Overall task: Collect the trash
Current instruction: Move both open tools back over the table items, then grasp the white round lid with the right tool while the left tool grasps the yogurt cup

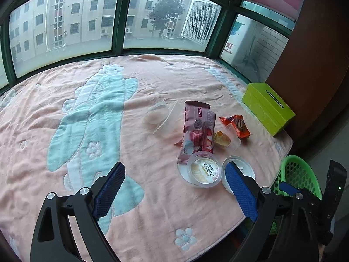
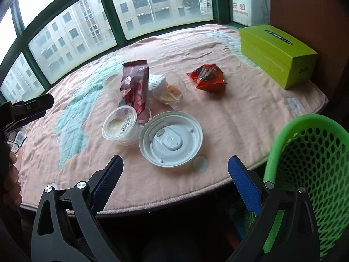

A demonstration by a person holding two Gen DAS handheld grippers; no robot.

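Trash lies on a pink blanket-covered table [image 1: 152,207]: a pink snack wrapper [image 1: 197,128], an orange wrapper [image 1: 236,123], a clear cup with food scraps [image 1: 228,138], a small labelled tub [image 1: 202,171], a white lid [image 2: 171,138] and clear plastic cups [image 1: 161,116]. My left gripper [image 1: 174,179] is open above the blanket, its right finger over the white lid, nothing between its pads. My right gripper [image 2: 175,174] is open near the table's front edge, just short of the white lid [image 2: 171,138]. The tub [image 2: 120,127] sits left of the lid.
A green mesh basket [image 2: 305,163] stands off the table's right edge, also seen as the basket [image 1: 298,174]. A lime-green box [image 2: 277,52] sits at the back right. Windows run behind the table. A hand [image 2: 11,183] holds the left gripper at the left edge.
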